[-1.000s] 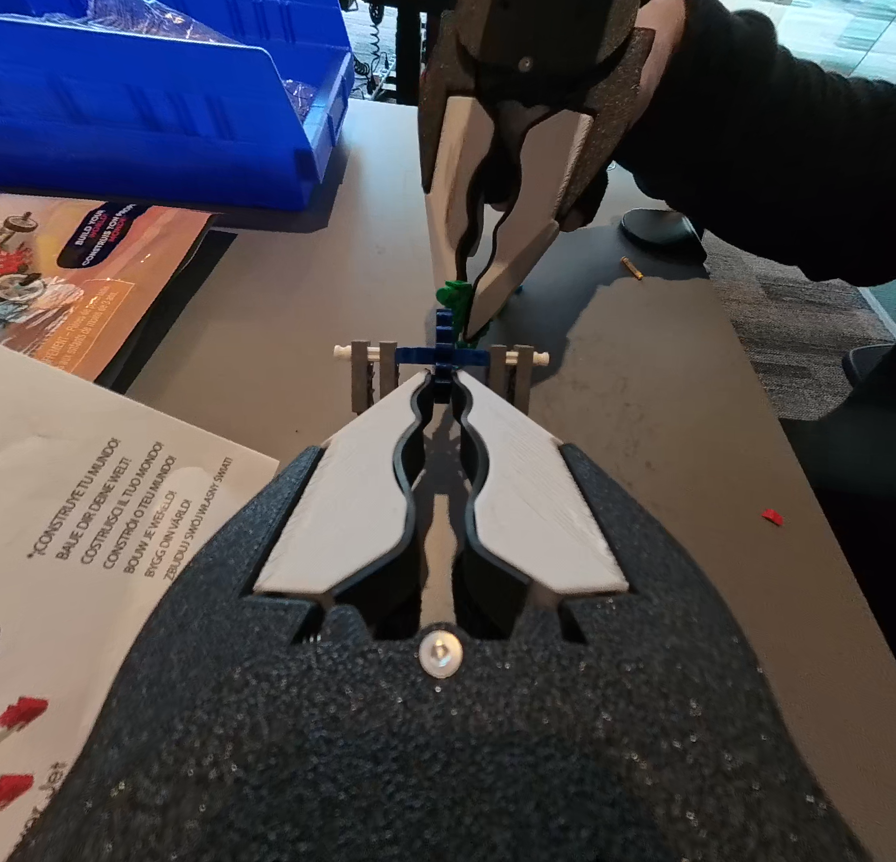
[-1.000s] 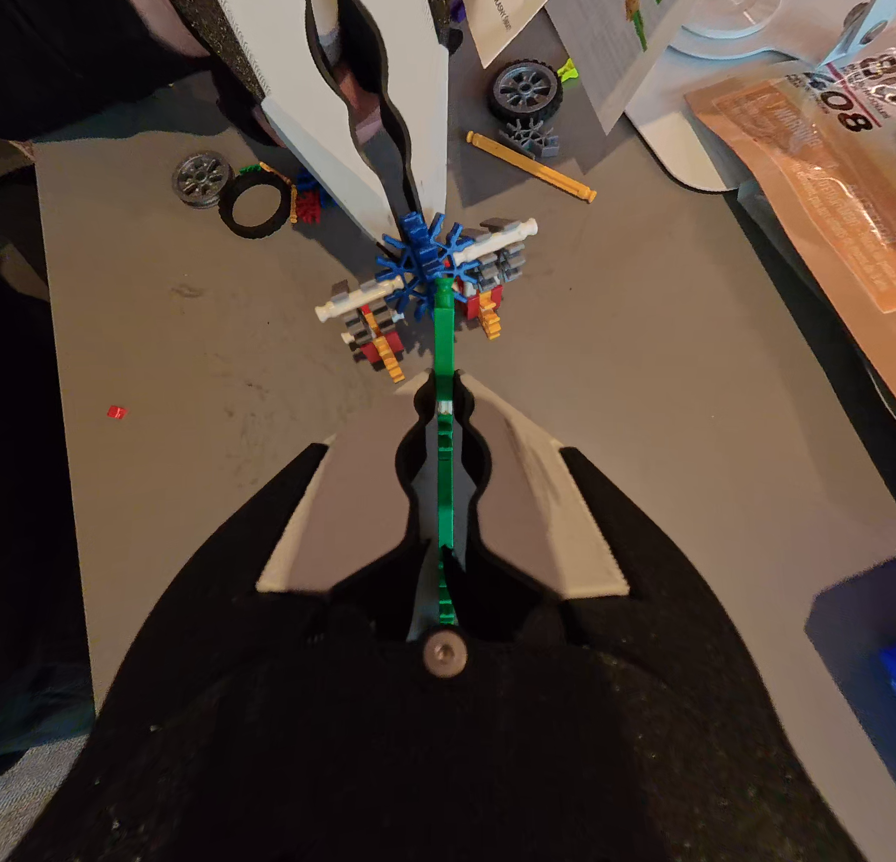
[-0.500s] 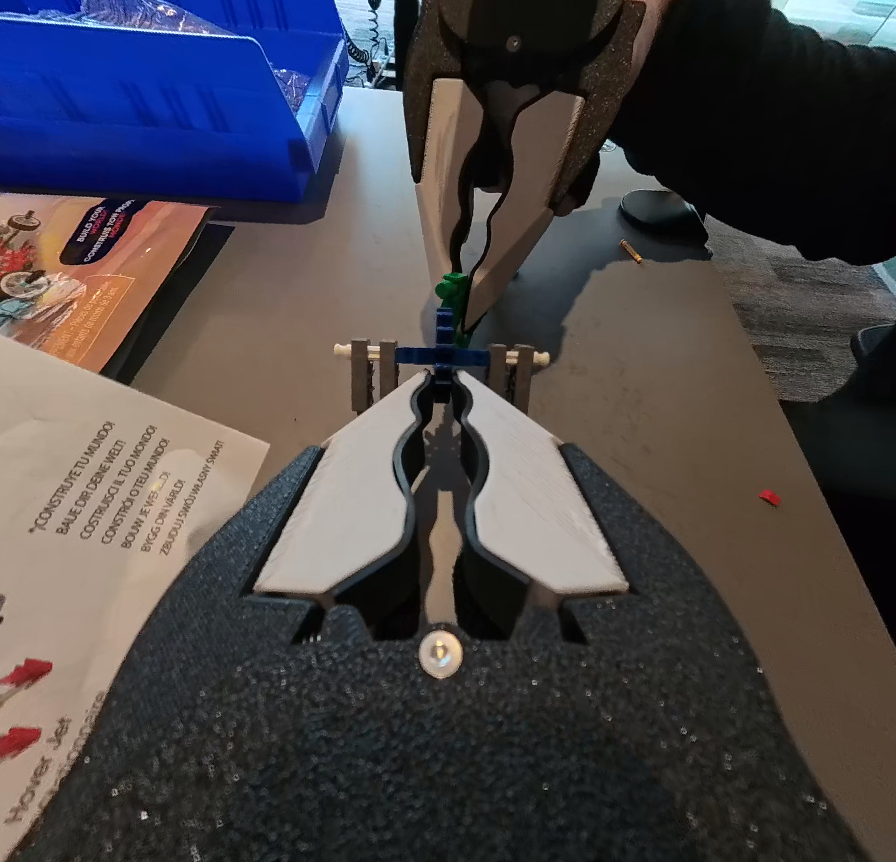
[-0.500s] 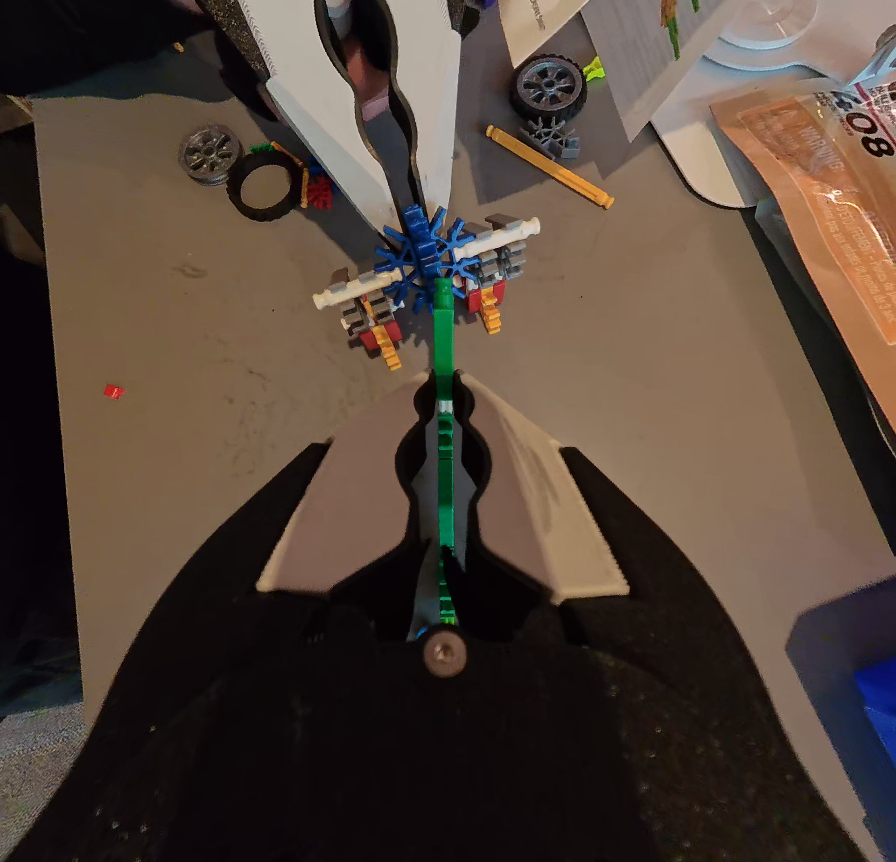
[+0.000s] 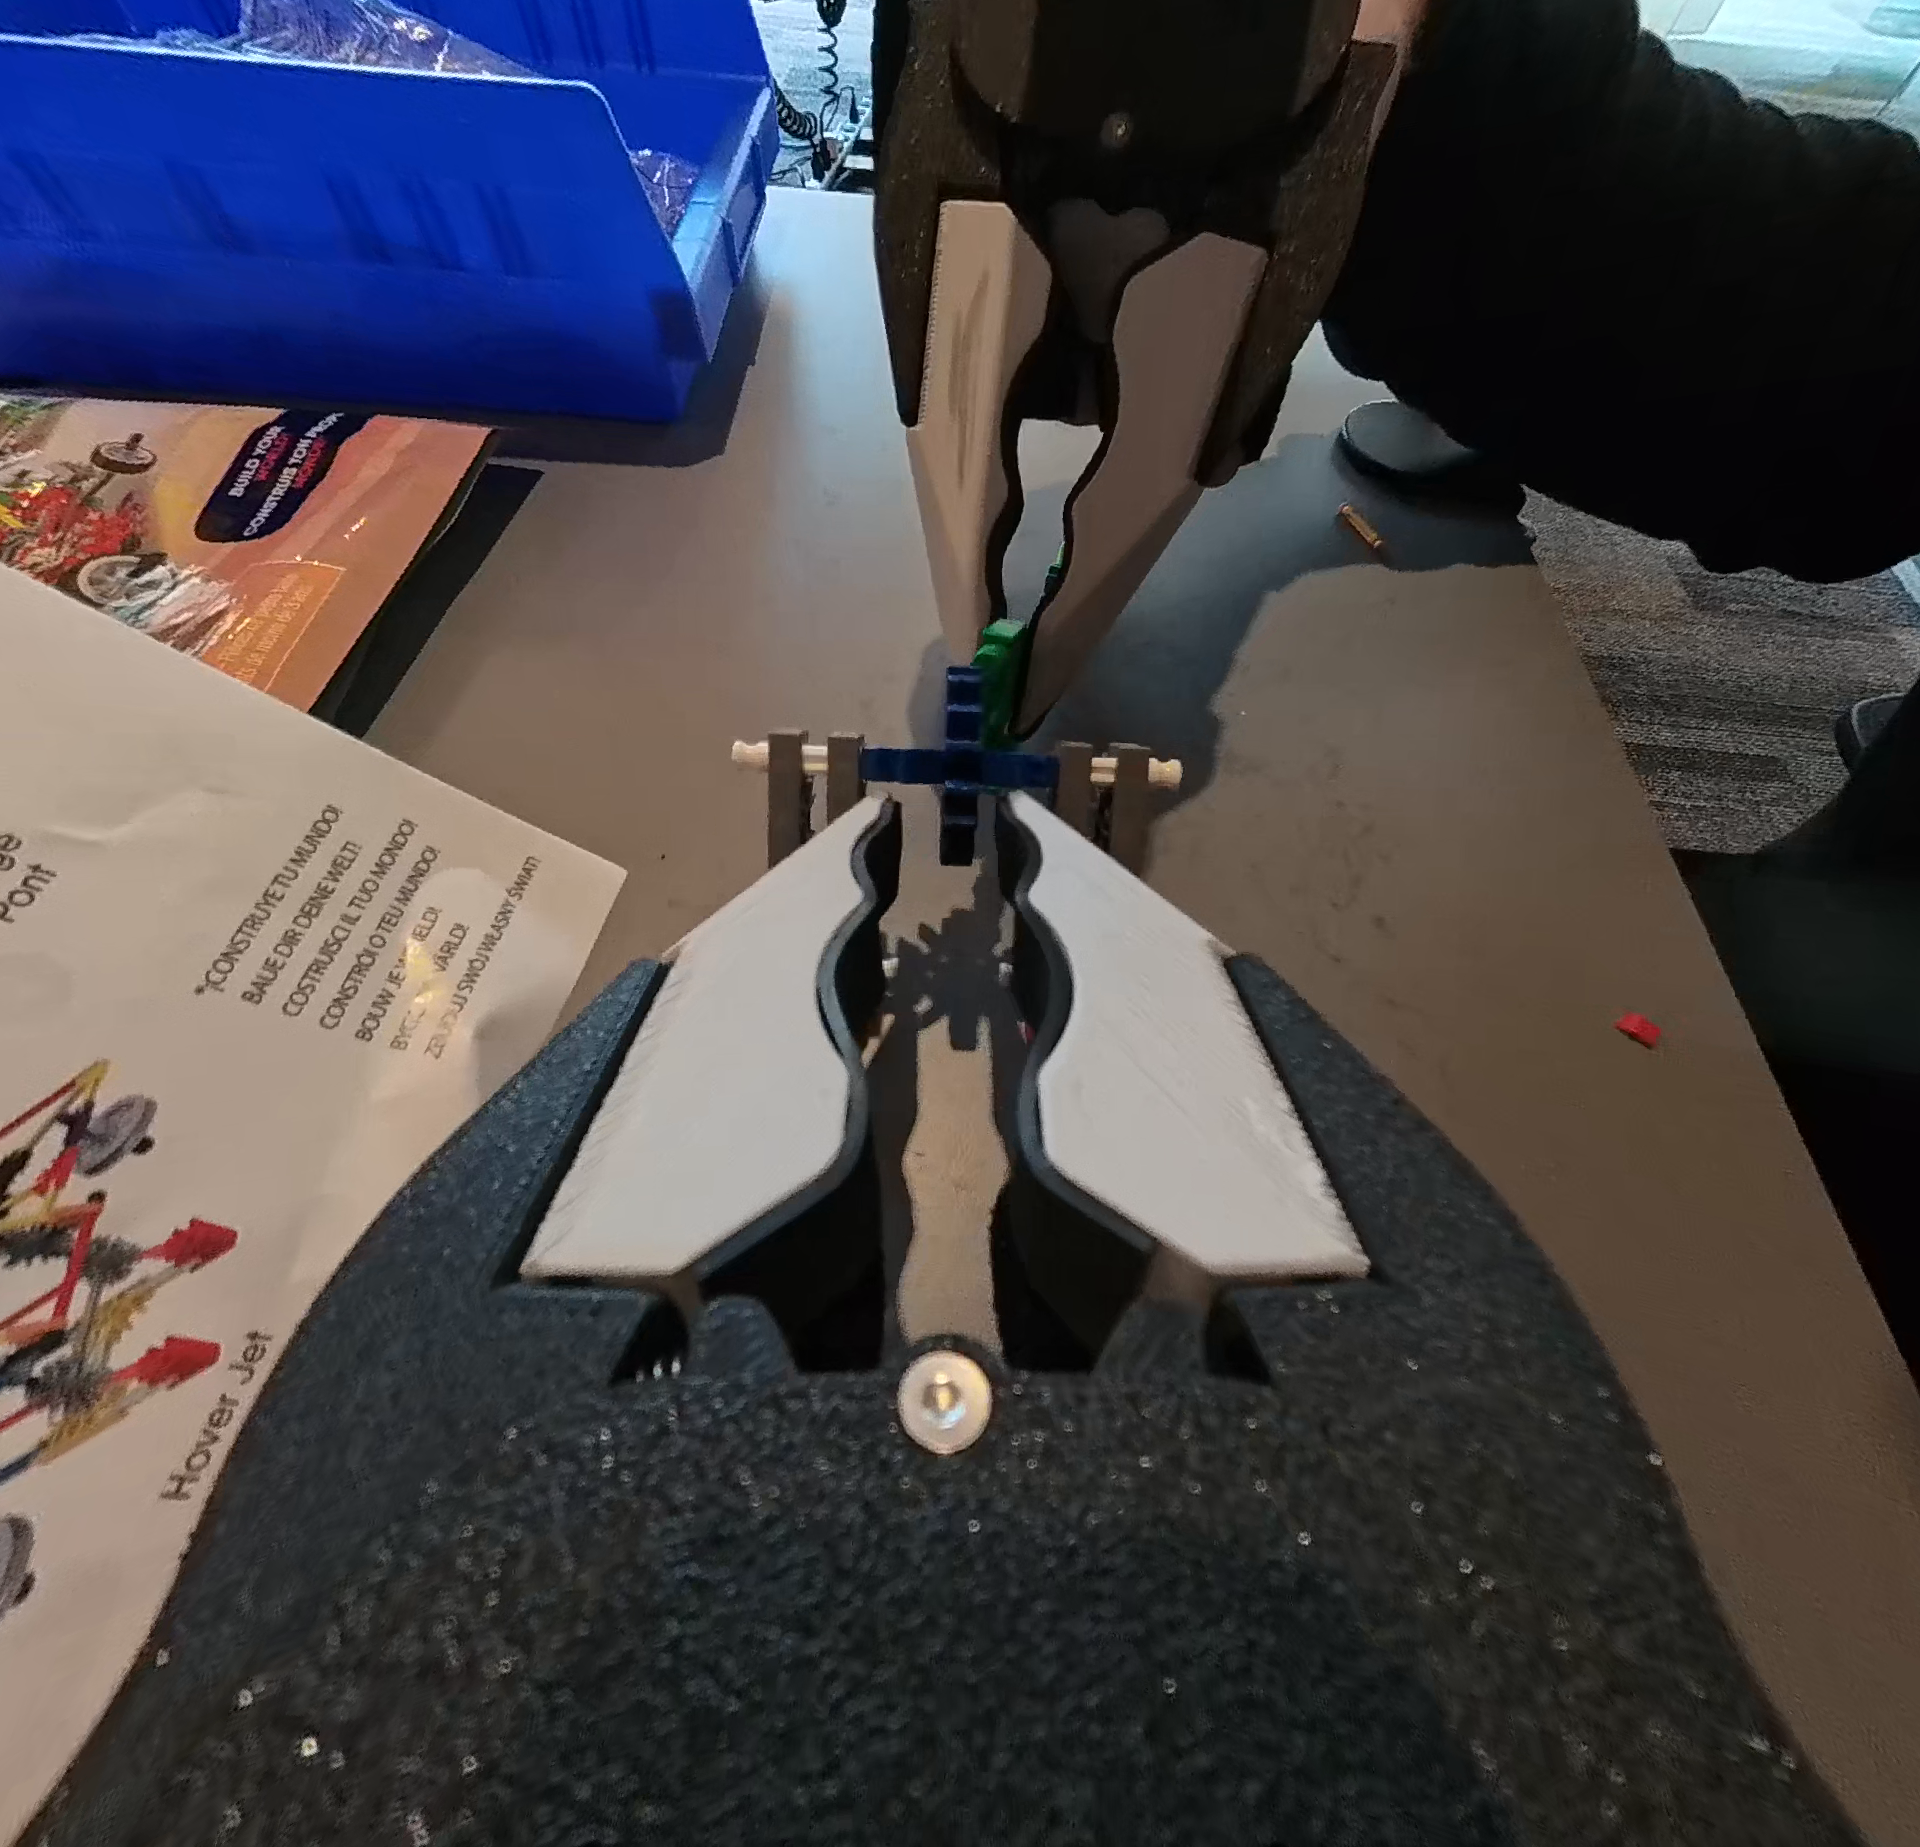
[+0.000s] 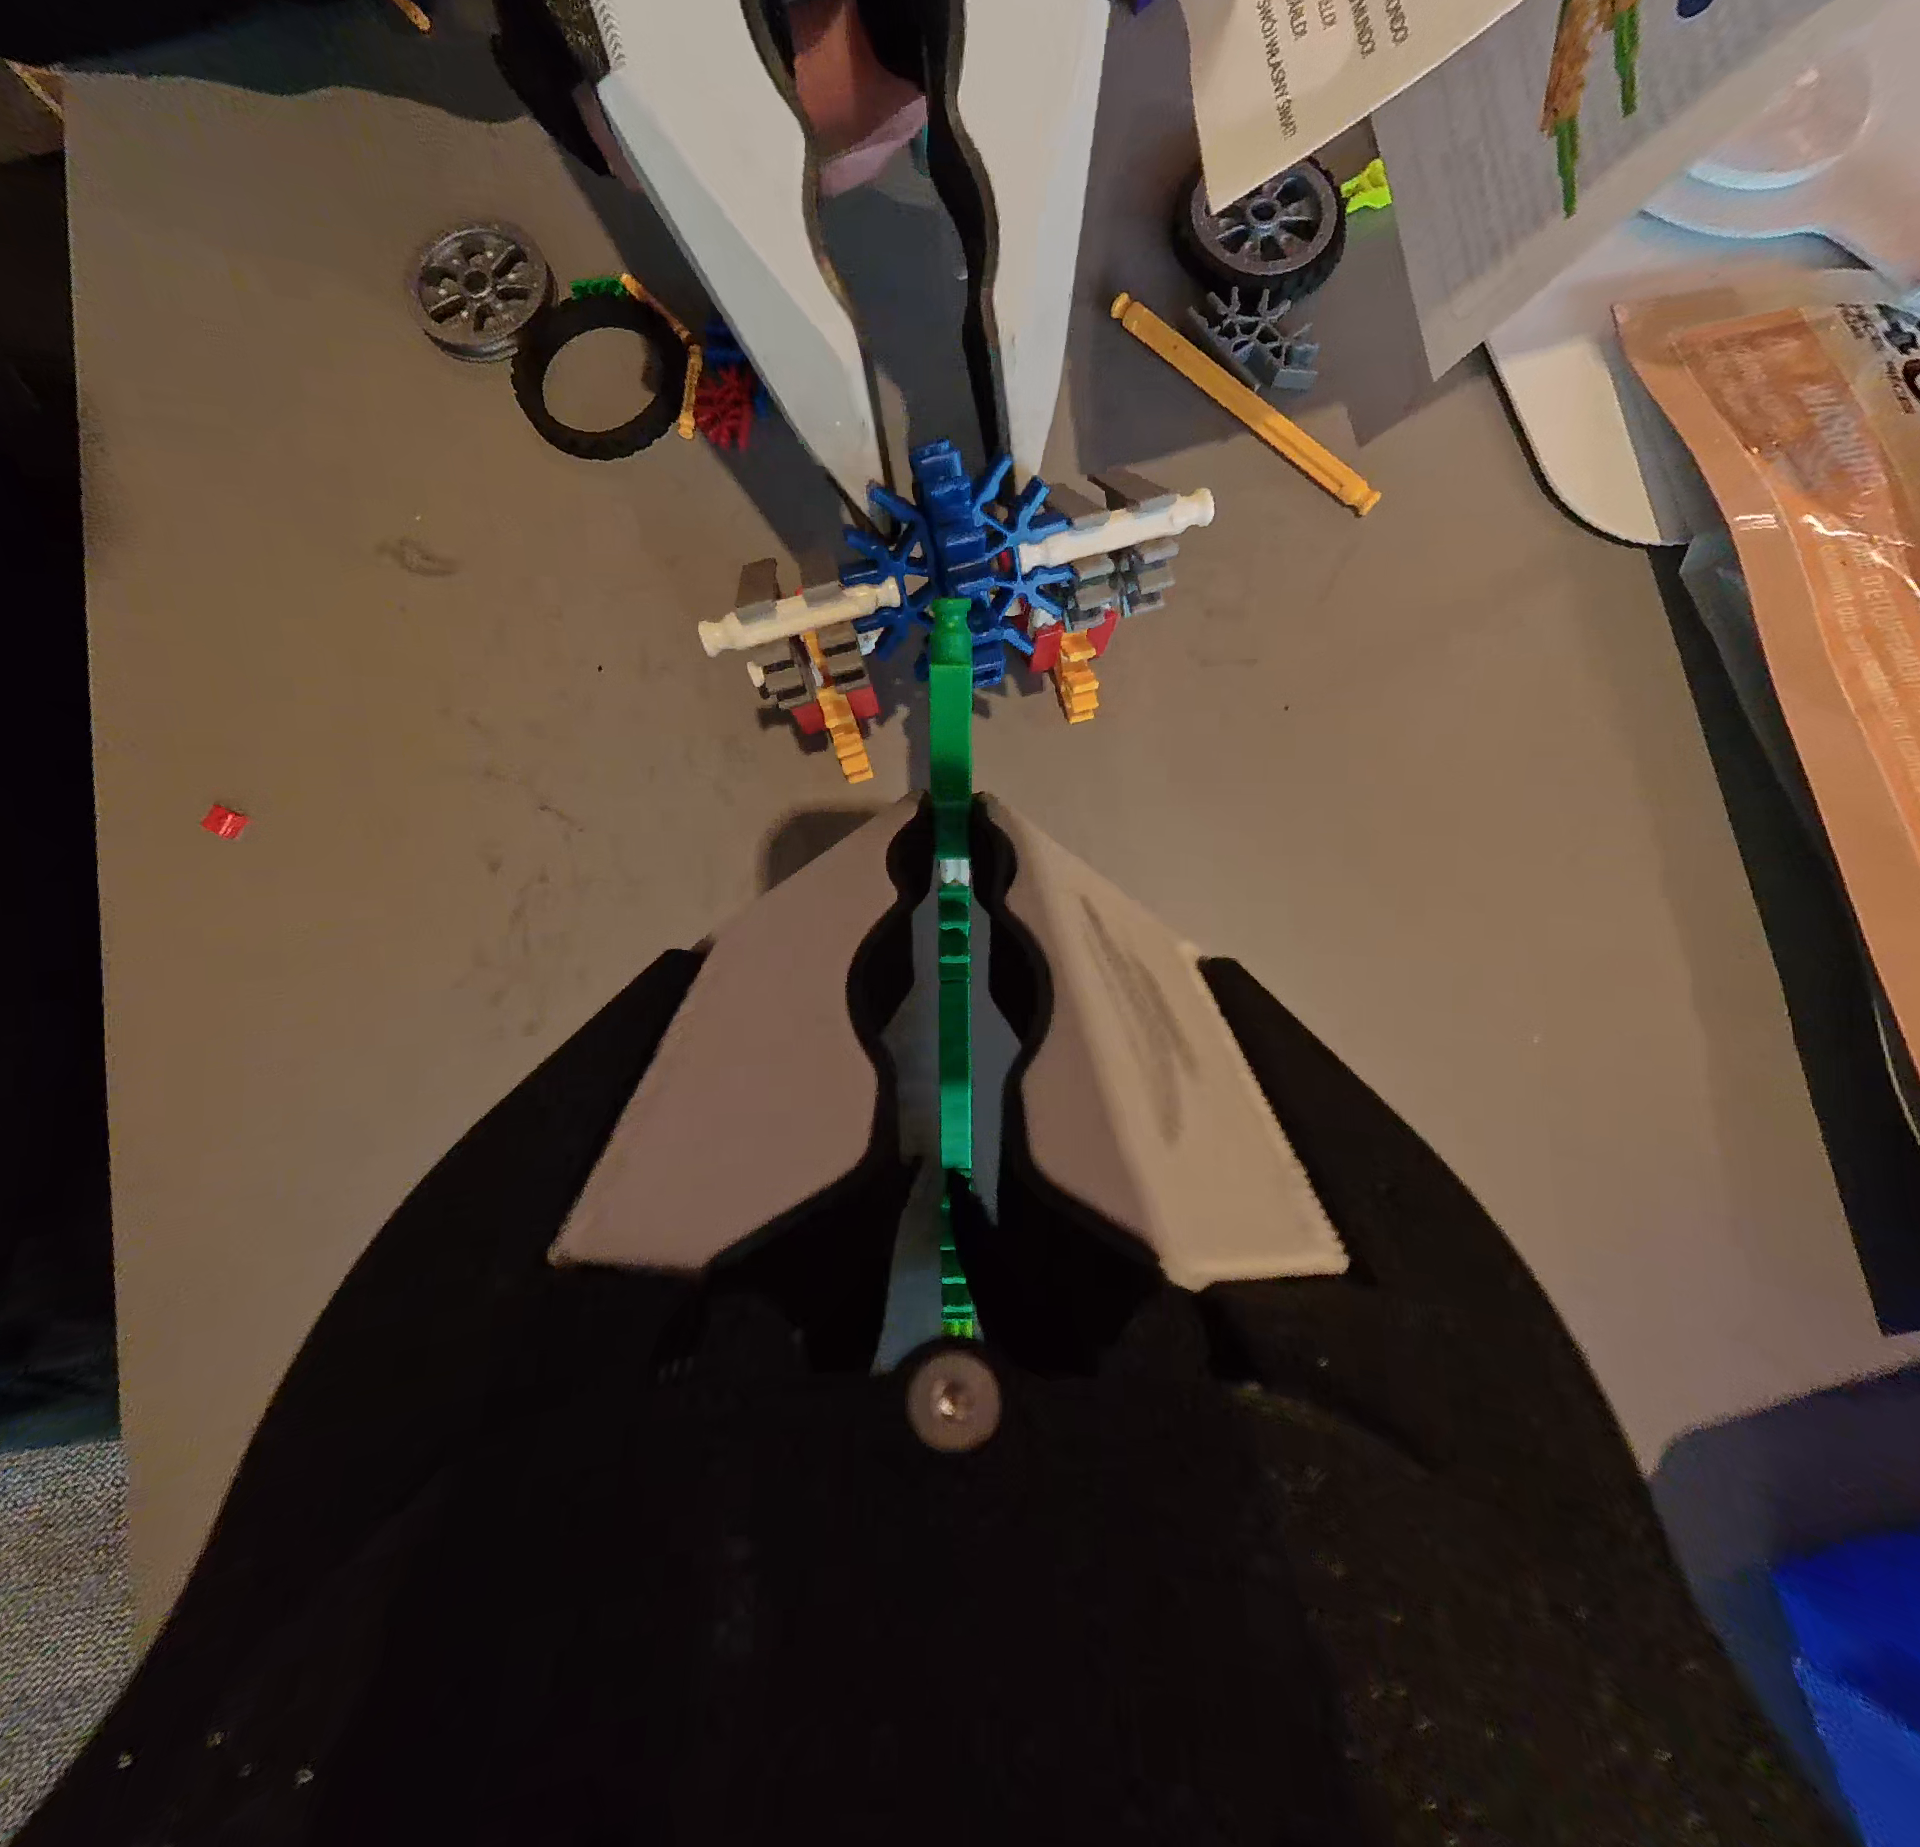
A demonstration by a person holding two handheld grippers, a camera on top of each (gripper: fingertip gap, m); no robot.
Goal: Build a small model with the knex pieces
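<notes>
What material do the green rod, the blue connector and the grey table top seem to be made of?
Green rod: probably moulded plastic, with saturated colour, ribs and a slight sheen. Blue connector: likely the same hard plastic, with thin crisp spokes. Table top: matte grey, perhaps laminate or a mat; scuffs show, and the look leaves it open.

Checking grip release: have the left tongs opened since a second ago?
Yes. The left tongs spread wider either side of the blue snowflake connector.

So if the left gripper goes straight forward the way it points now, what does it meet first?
The left gripper would first meet the blue connector, which already sits at its open fingertips. Just behind stands the green rod held in the right gripper, though depth is unclear.
</notes>
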